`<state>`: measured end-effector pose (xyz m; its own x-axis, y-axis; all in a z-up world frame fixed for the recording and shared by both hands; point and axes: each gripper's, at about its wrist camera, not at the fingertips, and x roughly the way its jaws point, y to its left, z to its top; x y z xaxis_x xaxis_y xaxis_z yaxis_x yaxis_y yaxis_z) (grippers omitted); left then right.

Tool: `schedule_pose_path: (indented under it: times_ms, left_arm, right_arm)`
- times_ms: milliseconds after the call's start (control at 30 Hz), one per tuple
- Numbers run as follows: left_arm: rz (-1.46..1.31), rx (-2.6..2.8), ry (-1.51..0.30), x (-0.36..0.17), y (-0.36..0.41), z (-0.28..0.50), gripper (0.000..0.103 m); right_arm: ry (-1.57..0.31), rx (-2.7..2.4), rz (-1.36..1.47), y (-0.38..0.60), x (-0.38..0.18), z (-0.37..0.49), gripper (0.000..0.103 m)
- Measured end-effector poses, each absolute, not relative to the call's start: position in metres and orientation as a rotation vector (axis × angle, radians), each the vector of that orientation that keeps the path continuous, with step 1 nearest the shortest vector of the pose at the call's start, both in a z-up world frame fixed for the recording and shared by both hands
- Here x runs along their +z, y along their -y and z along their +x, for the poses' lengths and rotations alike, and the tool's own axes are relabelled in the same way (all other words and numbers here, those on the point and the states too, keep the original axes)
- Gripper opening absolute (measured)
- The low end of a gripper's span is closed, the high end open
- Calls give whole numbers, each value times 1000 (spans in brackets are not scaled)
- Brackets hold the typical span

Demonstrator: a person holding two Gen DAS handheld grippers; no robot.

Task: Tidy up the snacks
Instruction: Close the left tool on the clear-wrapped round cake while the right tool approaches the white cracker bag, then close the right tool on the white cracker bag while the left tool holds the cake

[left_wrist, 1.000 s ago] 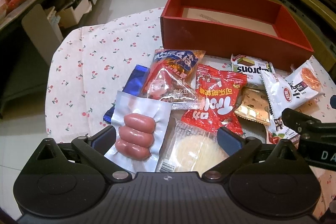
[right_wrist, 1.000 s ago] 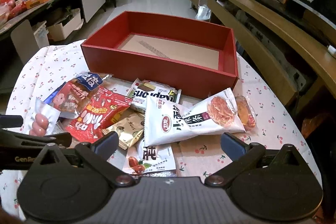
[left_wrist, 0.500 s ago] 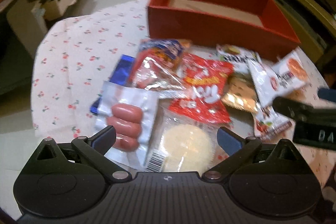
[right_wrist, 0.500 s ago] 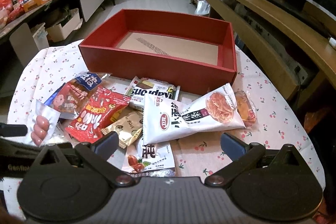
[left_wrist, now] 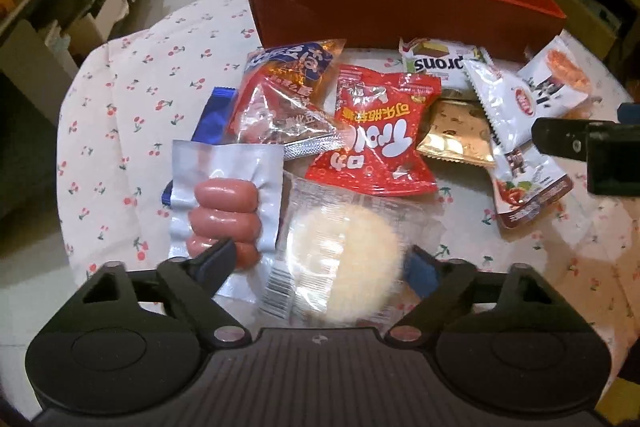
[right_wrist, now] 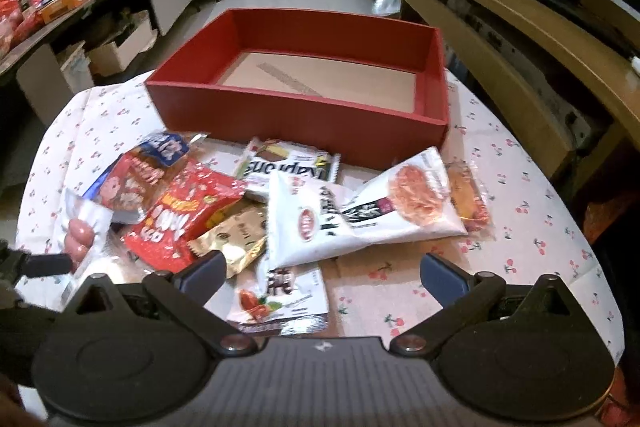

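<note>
Cherry-print tablecloth (left_wrist: 132, 115) covers a round table, and the red box (left_wrist: 400, 7) at its far side serves as my landmark.

Nearest me, farthest from the red box, my left gripper (left_wrist: 320, 267) has its jaws closing with the round pale cake in clear wrap (left_wrist: 344, 259) between them; the pads are not yet pressing it as far as I can see. One cake, disc-shaped, barcode end toward me.

Just left of it lies one sausage pack (left_wrist: 224, 203): three pink sausages stacked crosswise, pack long axis running toward the red box. A blue packet (left_wrist: 212, 115) lies partly under it.

Closer to the box: one red bag (left_wrist: 380, 135), one foil-and-orange bag (left_wrist: 280, 95), one gold packet (left_wrist: 456, 135).

My right gripper (right_wrist: 320, 275) hangs released, nothing between its fingers, above one brown-and-white sachet (right_wrist: 280, 295). Beyond it, two white pouches (right_wrist: 360, 211), overlapping, long axes slanting across. One wafer pack (right_wrist: 288, 167) lies just before the box wall.

Box interior: bare cardboard floor, long axis left-right.
</note>
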<state>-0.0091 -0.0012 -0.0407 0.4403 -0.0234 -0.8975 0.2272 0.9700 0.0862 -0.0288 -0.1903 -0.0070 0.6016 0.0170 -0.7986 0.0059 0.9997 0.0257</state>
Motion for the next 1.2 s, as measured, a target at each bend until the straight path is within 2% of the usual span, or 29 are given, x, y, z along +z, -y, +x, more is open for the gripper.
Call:
schedule_pose_path:
  times_ms: [33, 67, 300, 433, 667, 1000, 1133, 1167, 1200]
  left_arm:
    - [191, -162, -1108, -39, -1, -9, 81]
    - [174, -172, -1113, -38, -2, -9, 72]
    - [113, -204, -1134, -35, -8, -10, 66]
    - [87, -220, -1136, -34, -13, -10, 65]
    - [51, -243, -1137, -31, -19, -13, 64]
    - [56, -258, -1166, -39, -14, -9, 66]
    - [77, -255, -1175, -42, -11, -9, 66]
    - [75, -256, -1176, -42, -11, -10, 66]
    - [72, -258, -1177, -42, -12, -10, 67]
  right_arm:
    - [-929, -3, 37, 194, -7, -28, 103]
    - [-933, -12, 50, 198, -7, -26, 103]
    - [-945, -11, 61, 196, -9, -17, 102]
    - [-942, -14, -10, 183, -10, -9, 102]
    - [-998, -54, 110, 202, -18, 12, 102]
    - [-1037, -12, 25, 191, -34, 37, 103]
    - [-1070, 25, 41, 195, -29, 20, 89]
    - [-1093, 48, 64, 197, -29, 13, 83]
    - [-1134, 95, 111, 201, -31, 7, 69]
